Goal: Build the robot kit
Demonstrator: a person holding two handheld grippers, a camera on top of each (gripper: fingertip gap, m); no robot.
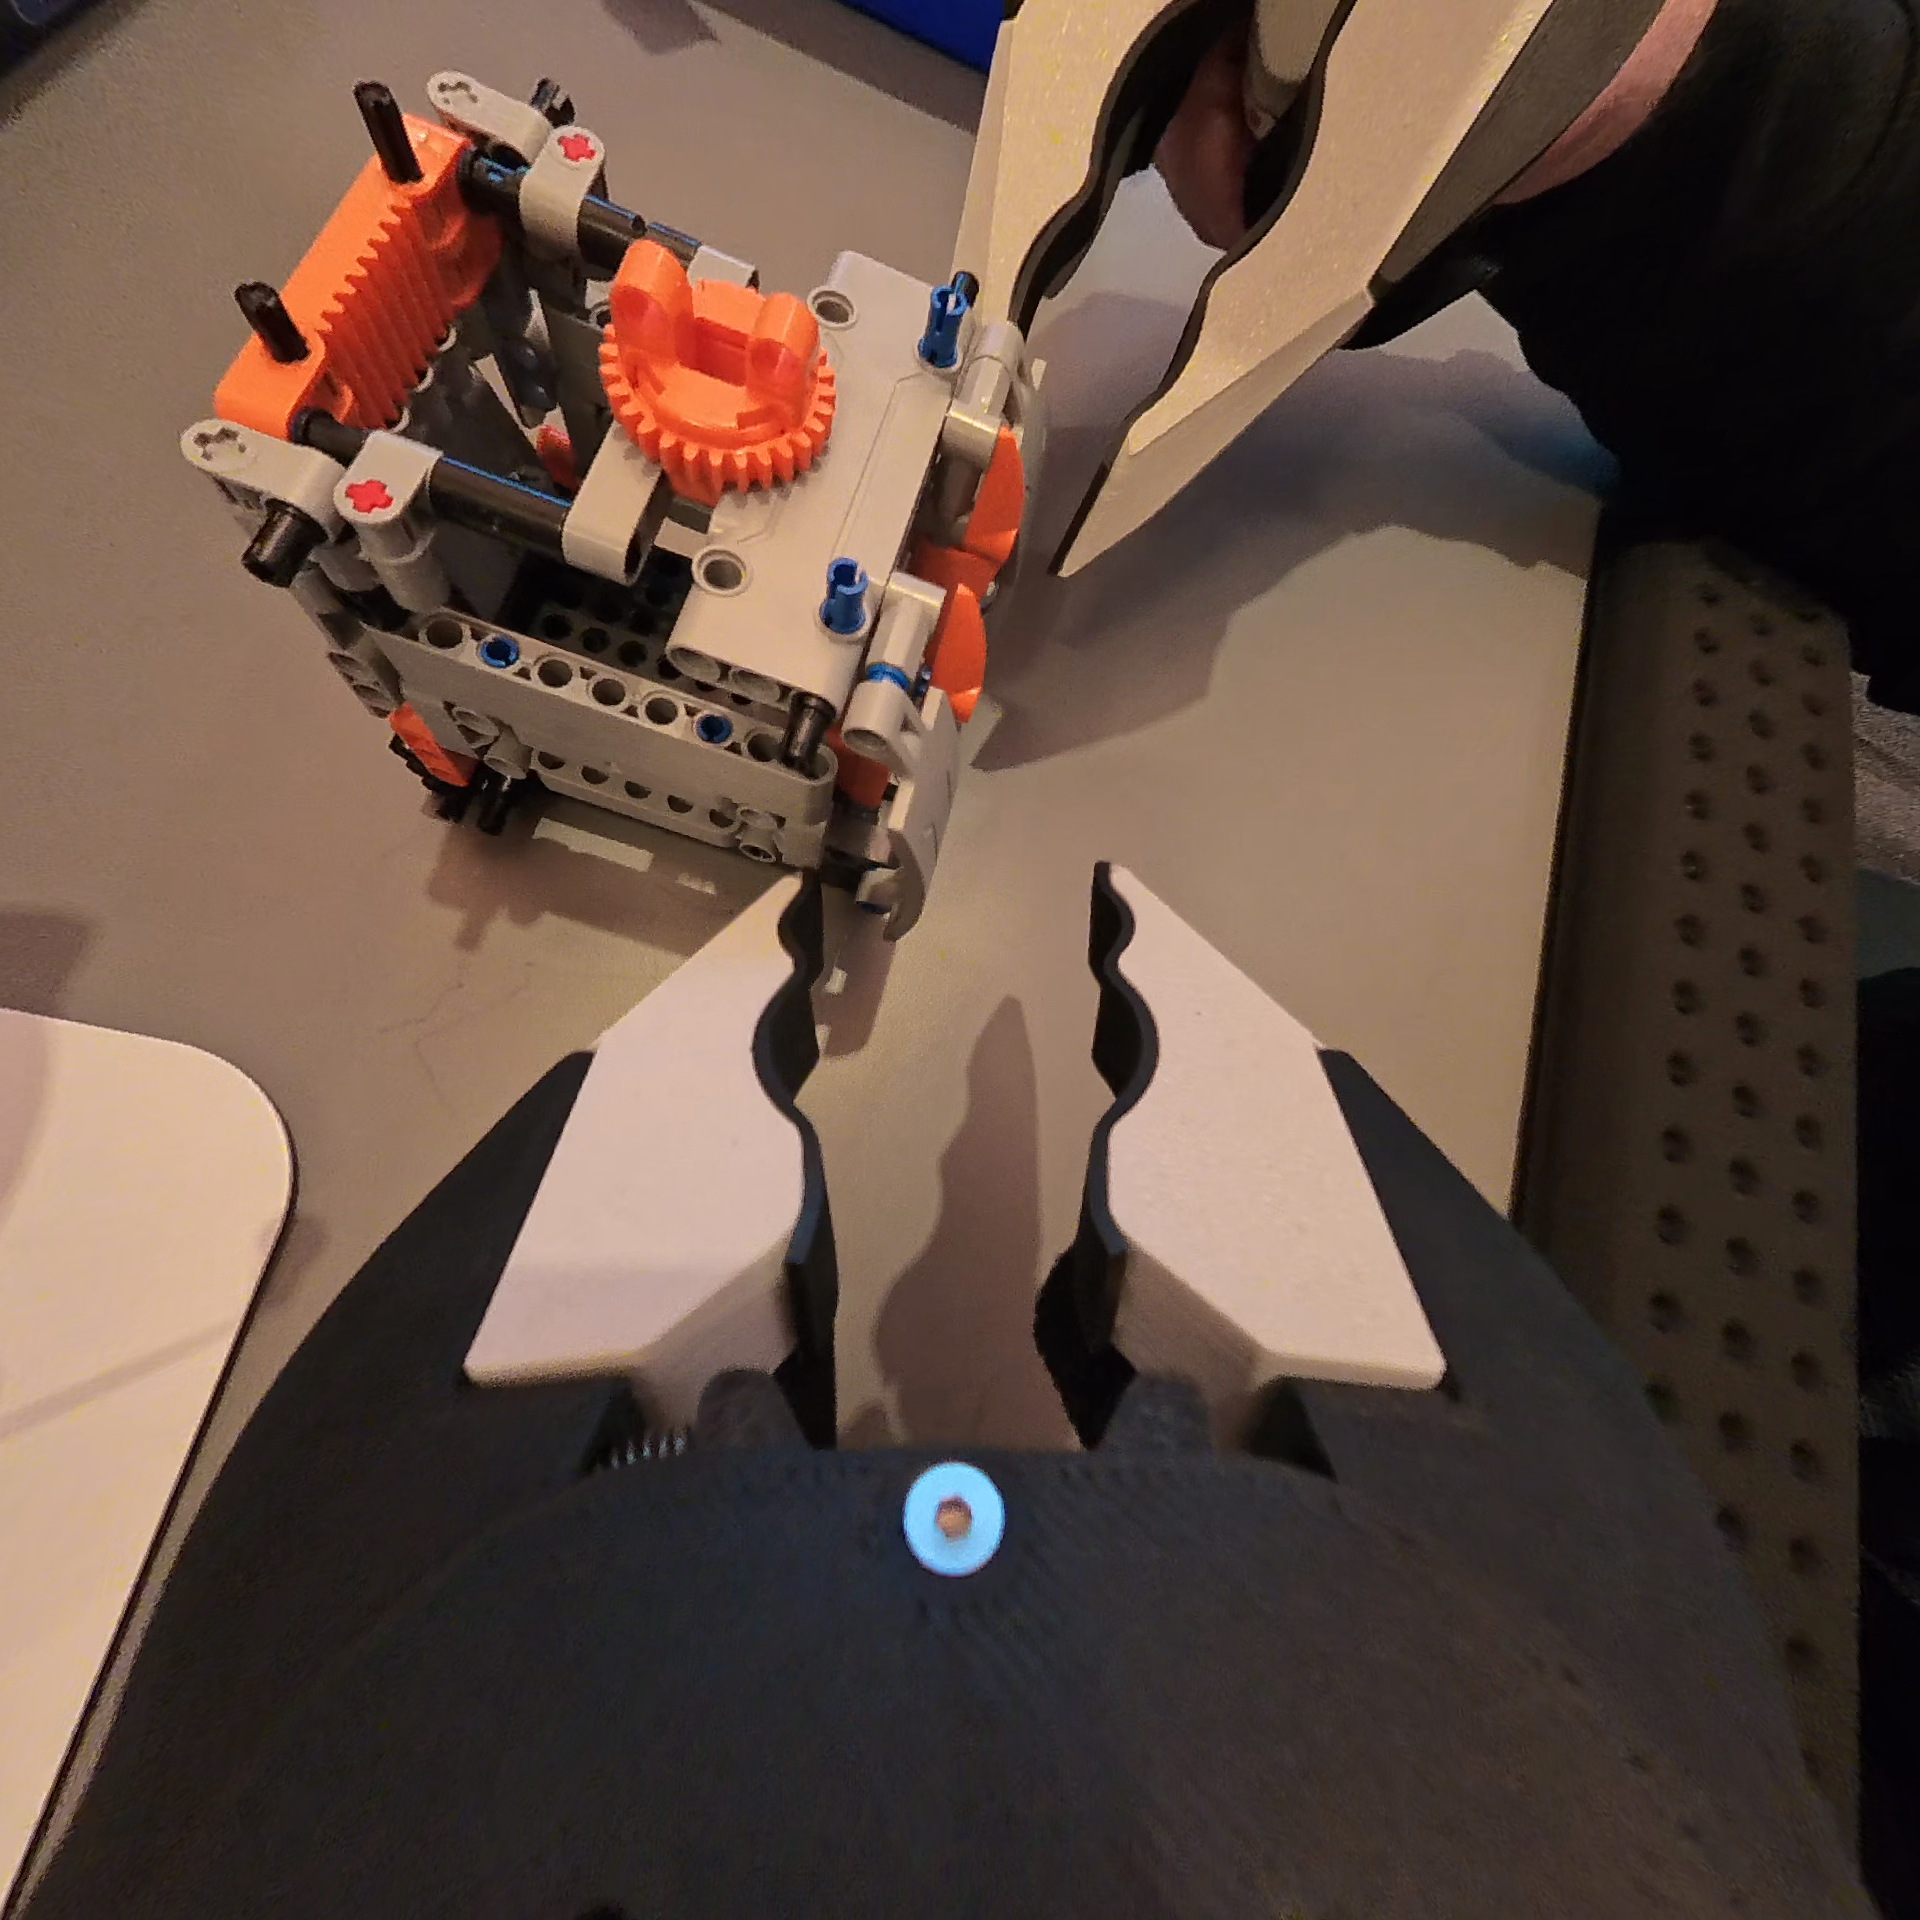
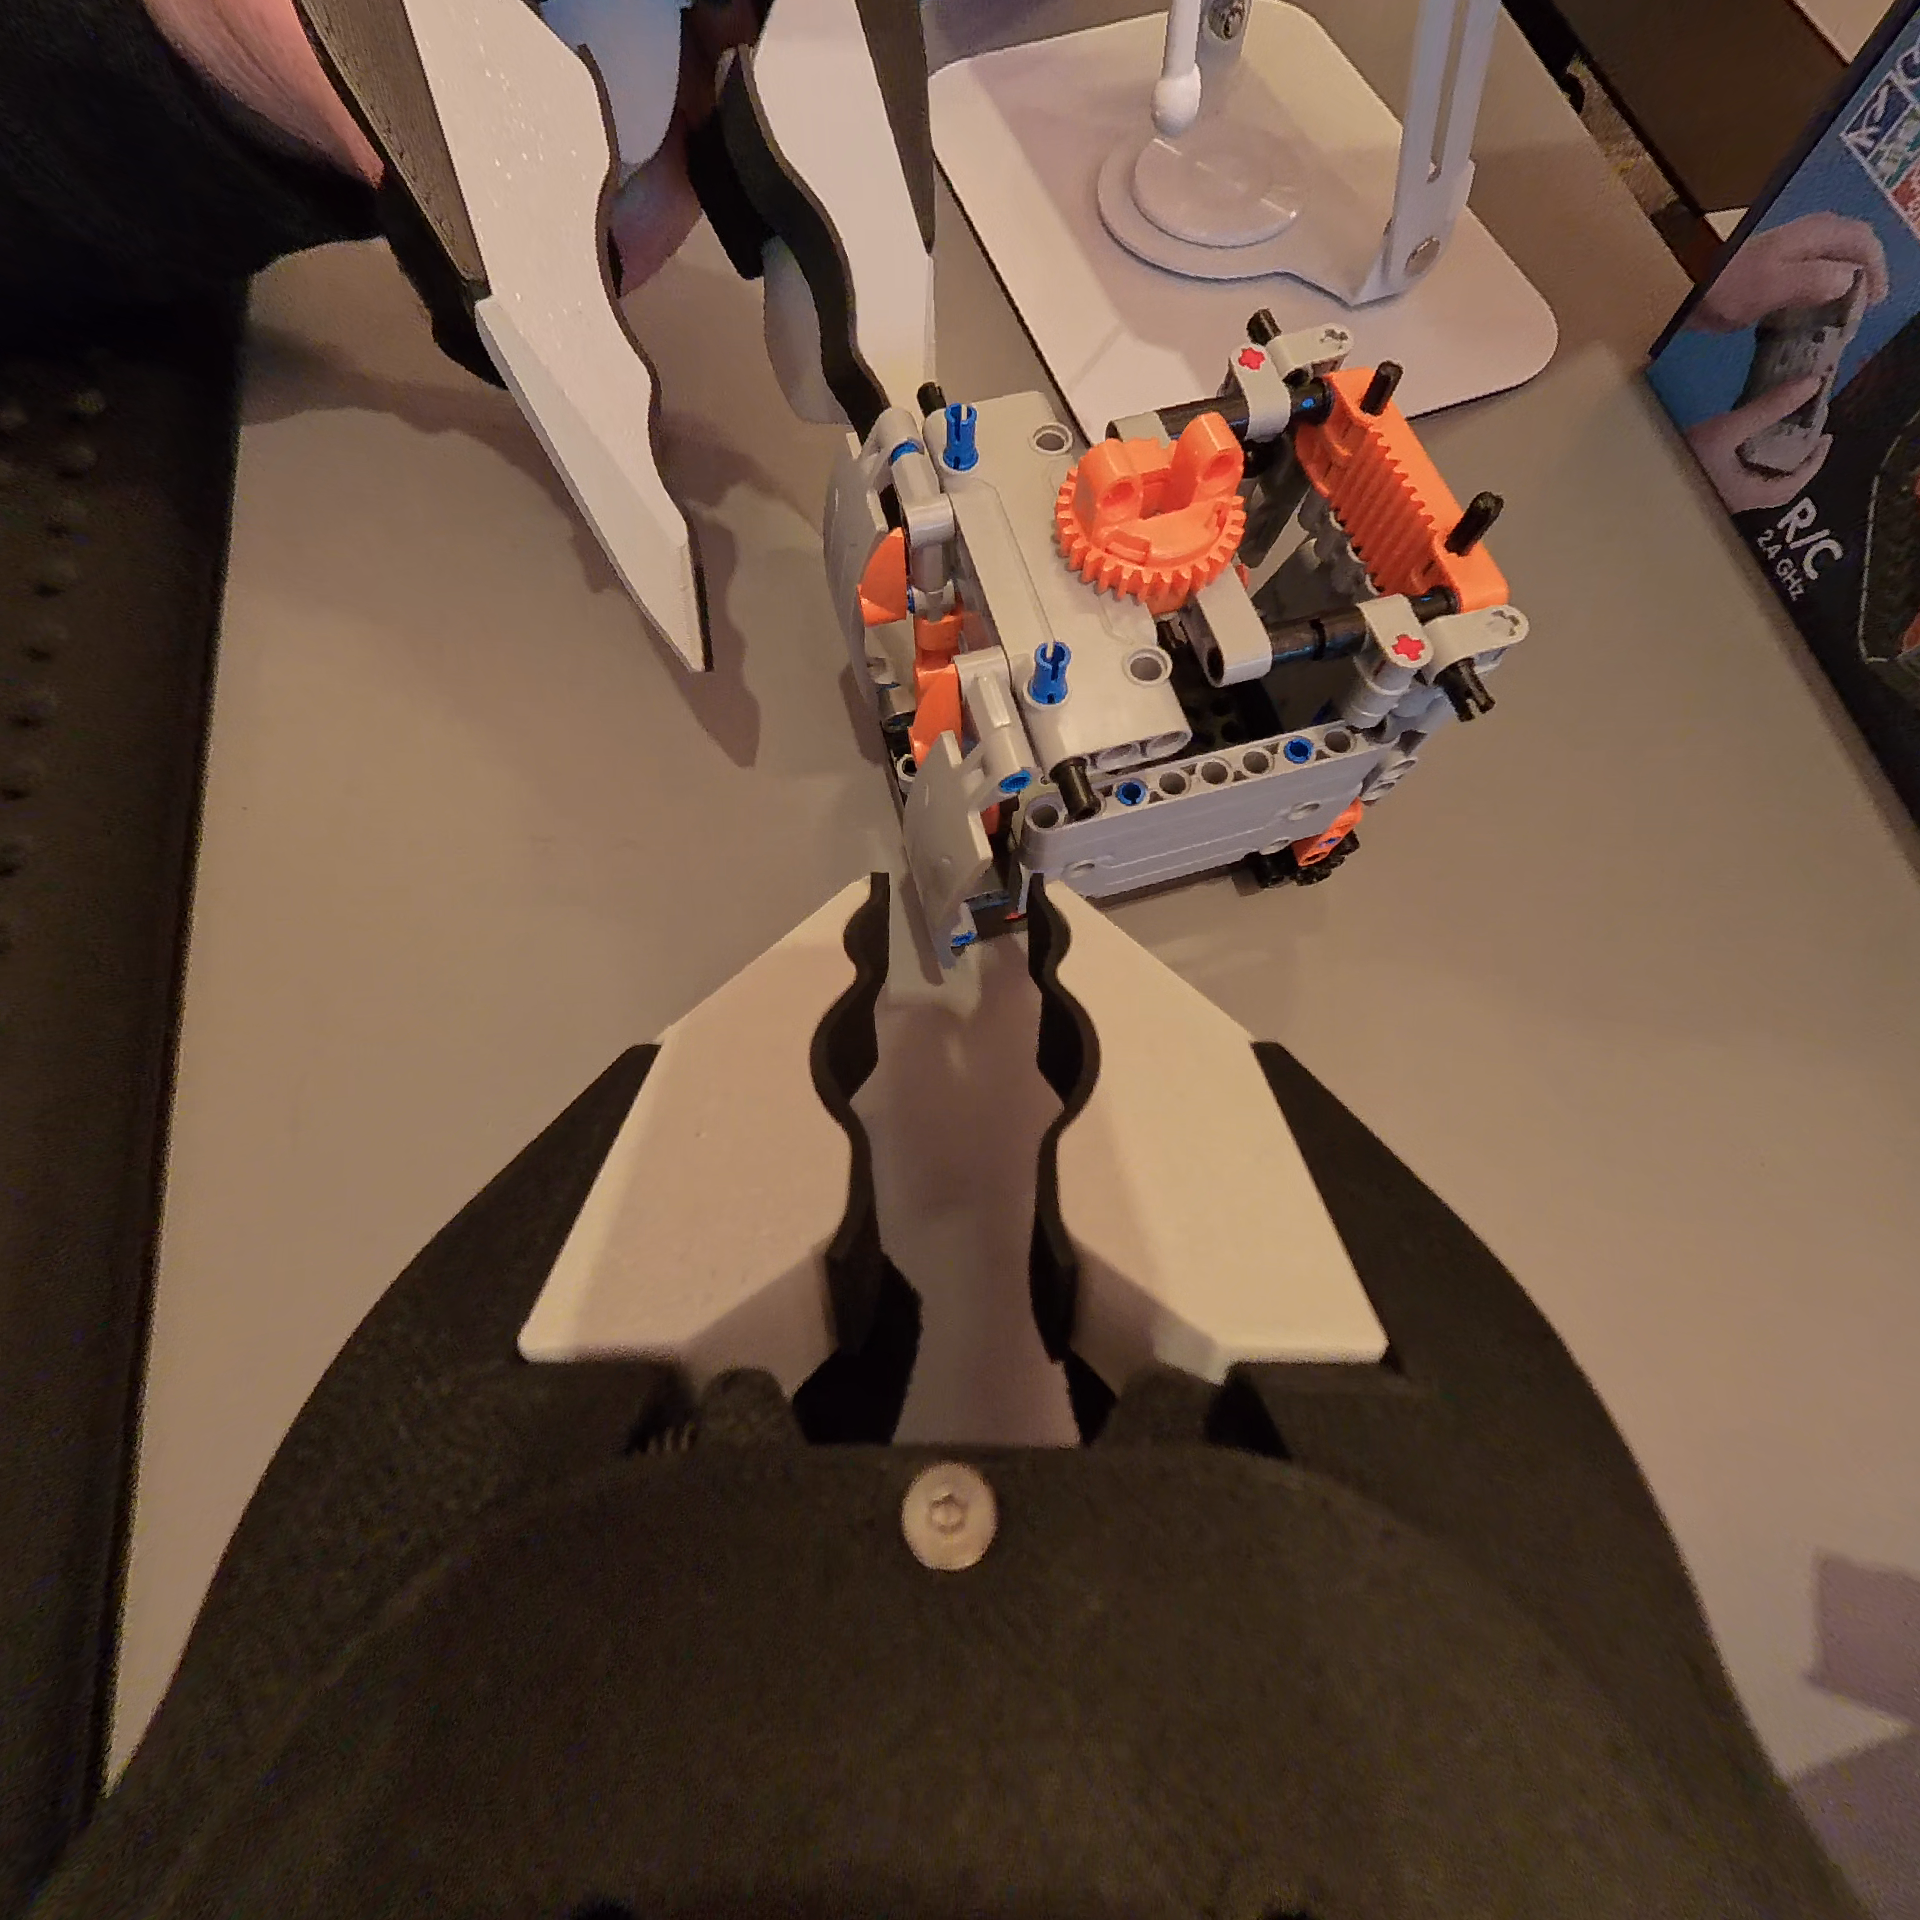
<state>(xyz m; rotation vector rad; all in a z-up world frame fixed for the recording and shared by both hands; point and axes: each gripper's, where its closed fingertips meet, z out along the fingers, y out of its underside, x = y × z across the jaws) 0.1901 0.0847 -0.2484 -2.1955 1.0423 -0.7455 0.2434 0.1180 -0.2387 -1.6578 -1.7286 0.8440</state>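
A grey and orange toy brick model (image 1: 613, 488) stands upright on the grey table (image 1: 1299, 831), so both grippers can reach its grey side panel. The left gripper (image 1: 945, 883) is partly spread and empty, just beside that panel; the right gripper (image 2: 956, 894) has its narrow fingers around the panel's lower edge (image 2: 951, 831), contact unclear. An orange gear (image 2: 1148, 520) tops the model.

Right gripper (image 2: 956, 914) open, tips straddling the grey panel (image 2: 948, 831) at the model's (image 2: 1164, 644) near corner. Left gripper (image 2: 790, 520) open too — above the table (image 2: 468, 831), far finger touching the model. Behind — white stand (image 2: 1247, 197), blue box (image 2: 1808, 416).
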